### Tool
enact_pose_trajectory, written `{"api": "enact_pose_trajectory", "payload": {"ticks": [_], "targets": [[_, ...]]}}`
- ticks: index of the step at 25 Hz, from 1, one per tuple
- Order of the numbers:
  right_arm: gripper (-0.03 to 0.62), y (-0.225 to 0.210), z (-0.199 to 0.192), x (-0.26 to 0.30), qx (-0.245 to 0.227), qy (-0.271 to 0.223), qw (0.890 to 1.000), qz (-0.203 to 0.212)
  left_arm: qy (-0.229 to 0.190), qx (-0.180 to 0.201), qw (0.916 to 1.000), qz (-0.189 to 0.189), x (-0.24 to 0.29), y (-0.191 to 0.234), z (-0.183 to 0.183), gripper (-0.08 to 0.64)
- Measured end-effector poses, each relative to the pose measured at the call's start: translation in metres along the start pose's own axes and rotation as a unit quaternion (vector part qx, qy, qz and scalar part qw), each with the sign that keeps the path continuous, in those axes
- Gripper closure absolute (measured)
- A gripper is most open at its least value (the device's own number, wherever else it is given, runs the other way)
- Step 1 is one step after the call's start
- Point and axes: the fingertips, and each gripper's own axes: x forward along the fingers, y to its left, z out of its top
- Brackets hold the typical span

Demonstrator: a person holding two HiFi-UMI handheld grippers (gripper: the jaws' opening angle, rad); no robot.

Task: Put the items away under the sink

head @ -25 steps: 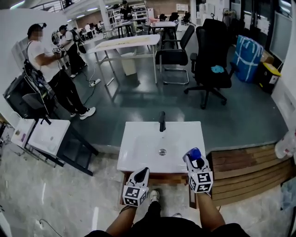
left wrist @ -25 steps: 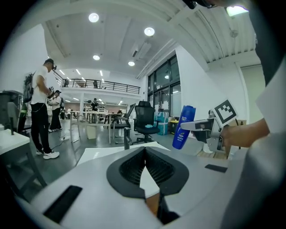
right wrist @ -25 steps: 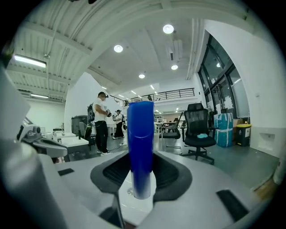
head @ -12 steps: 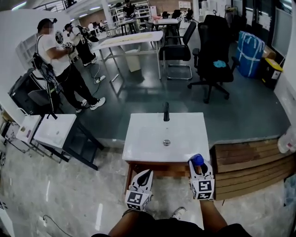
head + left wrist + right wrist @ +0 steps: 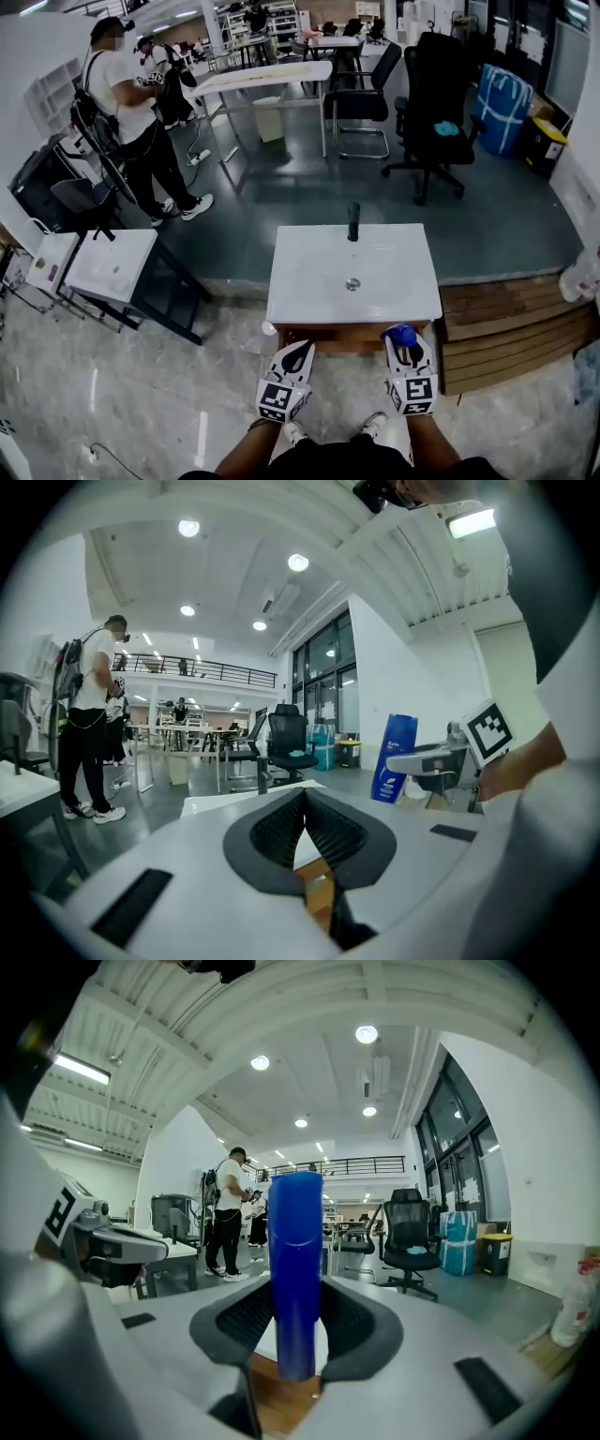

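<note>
A white sink basin (image 5: 309, 281) with a dark faucet (image 5: 353, 222) sits on a wooden cabinet (image 5: 337, 336). My right gripper (image 5: 405, 349) hovers in front of the cabinet's right end, shut on an upright blue bottle (image 5: 401, 334). In the right gripper view the bottle (image 5: 296, 1269) stands between the black pads (image 5: 234, 1321) of that gripper (image 5: 296, 1314). My left gripper (image 5: 298, 356) is level with it on the left, shut and holding nothing; its pads (image 5: 277, 832) meet at the tip of the gripper (image 5: 302, 825). The blue bottle (image 5: 394, 758) shows to its right.
A second white basin on a dark stand (image 5: 108, 264) is at the left. Two people (image 5: 131, 103) stand beyond it. Office chairs (image 5: 431, 103) and a table (image 5: 272, 80) fill the grey floor behind. A wooden platform (image 5: 516, 319) lies right of the sink.
Both grippers have drawn back from over the sink's front edge to just in front of the cabinet. The blue bottle stays in the right gripper. The people at the left have shifted.
</note>
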Motion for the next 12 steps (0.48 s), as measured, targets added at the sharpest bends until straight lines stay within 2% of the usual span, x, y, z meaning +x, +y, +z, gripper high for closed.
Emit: {"api": "enact_pose_trajectory", "payload": {"ticks": [3, 6, 9, 12], "targets": [[0.433, 0.022, 0.004, -0.001, -0.002, -0.006, 1.000, -0.005, -0.017, 0.008, 0.9993, -0.032, -0.013, 0.002, 0.004, 0.538], [0.433, 0.036, -0.001, -0.002, -0.001, -0.002, 1.000, -0.013, -0.014, 0.006, 0.9985, -0.053, -0.015, 0.004, -0.009, 0.538], [0.433, 0.042, -0.010, 0.006, 0.001, -0.001, 1.000, -0.020, -0.015, -0.001, 0.9985, -0.053, -0.008, 0.014, -0.017, 0.538], [0.433, 0.045, -0.027, 0.010, 0.001, 0.014, 1.000, -0.018, -0.008, -0.015, 0.9992, -0.036, -0.003, 0.019, -0.029, 0.538]]}}
